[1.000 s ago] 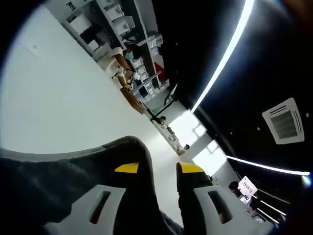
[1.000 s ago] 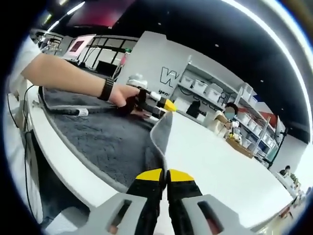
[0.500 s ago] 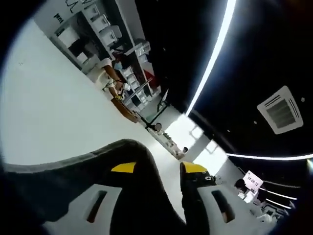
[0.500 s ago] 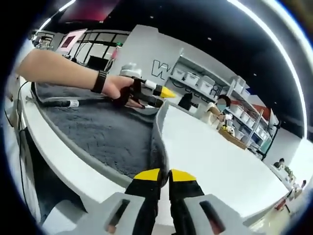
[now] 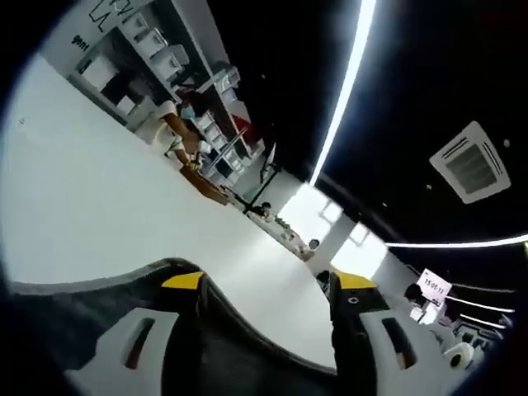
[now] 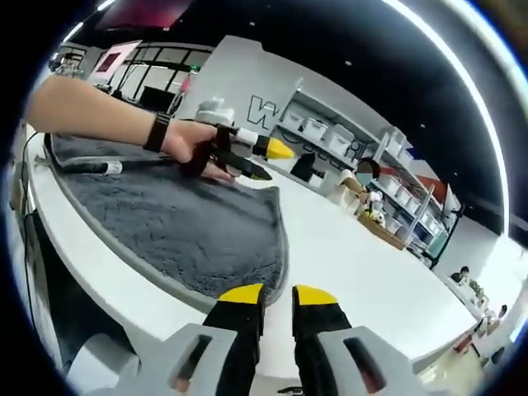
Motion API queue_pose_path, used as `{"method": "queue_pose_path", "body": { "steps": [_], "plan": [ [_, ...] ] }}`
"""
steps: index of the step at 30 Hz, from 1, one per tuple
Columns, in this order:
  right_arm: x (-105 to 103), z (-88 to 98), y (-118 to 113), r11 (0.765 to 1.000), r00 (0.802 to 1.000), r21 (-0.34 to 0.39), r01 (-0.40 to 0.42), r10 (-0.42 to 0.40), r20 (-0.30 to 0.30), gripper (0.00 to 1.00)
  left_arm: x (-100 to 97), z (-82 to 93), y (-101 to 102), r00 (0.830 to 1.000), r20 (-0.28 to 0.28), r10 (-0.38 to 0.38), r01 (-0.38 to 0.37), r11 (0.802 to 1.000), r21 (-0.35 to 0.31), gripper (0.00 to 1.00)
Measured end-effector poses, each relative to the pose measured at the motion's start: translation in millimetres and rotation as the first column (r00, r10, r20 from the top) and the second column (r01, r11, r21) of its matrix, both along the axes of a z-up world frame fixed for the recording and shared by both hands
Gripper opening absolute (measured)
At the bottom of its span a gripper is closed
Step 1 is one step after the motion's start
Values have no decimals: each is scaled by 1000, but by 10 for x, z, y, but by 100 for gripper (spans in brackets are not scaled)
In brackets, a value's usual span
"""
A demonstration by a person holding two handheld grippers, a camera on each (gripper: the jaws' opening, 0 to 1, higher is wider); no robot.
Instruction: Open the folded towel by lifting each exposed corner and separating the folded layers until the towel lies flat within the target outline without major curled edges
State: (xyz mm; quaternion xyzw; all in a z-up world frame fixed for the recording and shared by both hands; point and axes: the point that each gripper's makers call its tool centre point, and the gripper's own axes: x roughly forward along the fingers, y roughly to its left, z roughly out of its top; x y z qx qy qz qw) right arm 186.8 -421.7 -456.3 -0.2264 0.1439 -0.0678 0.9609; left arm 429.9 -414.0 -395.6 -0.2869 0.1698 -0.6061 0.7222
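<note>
Towel [image 6: 190, 235]: dark grey, now lying spread on the white surface [image 6: 363, 264]; the raised edge seen half a second ago has dropped flat.
Right gripper [image 6: 273, 294]: jaws were pinching the near edge; now slightly parted, edge released just ahead.
Left gripper [image 5: 266, 280]: jaws spread wide over the far edge.
Meaning: release step done; outline not visible, fit unconfirmed.

Towel [image 6: 190, 235] far corner hidden behind left gripper [image 6: 264, 161]; shelf boxes [image 6: 330, 132] too small.

Bare white table [image 6: 371, 264] beyond the towel's [image 6: 190, 231] edge.
</note>
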Motion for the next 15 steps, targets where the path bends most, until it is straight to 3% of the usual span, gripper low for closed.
{"method": "queue_pose_path", "body": {
  "steps": [3, 5, 8, 11, 15],
  "plan": [
    [-1, 30, 2, 1000, 1000, 11, -9, 9, 7, 6, -32, -47, 4, 1000, -7, -17, 17, 1000, 23, 57],
    [-10, 119, 2, 1000, 998, 10, 2, -3, 63, 4, -48, -44, 16, 1000, 3, -19, 19, 1000, 22, 57],
    [-6, 86, 20, 1000, 999, 9, -8, 7, 35, 5, -74, -57, 30, 1000, 4, -30, 30, 999, 25, 57],
    [23, 106, 94, 999, 998, 20, -49, 48, 44, 5, -96, -54, 43, 999, 19, -33, 32, 999, 29, 55],
    [49, 137, 125, 999, 997, 23, -49, 48, 53, 8, -346, -47, 97, 995, 47, -84, 83, 996, 31, 55]
  ]
}}
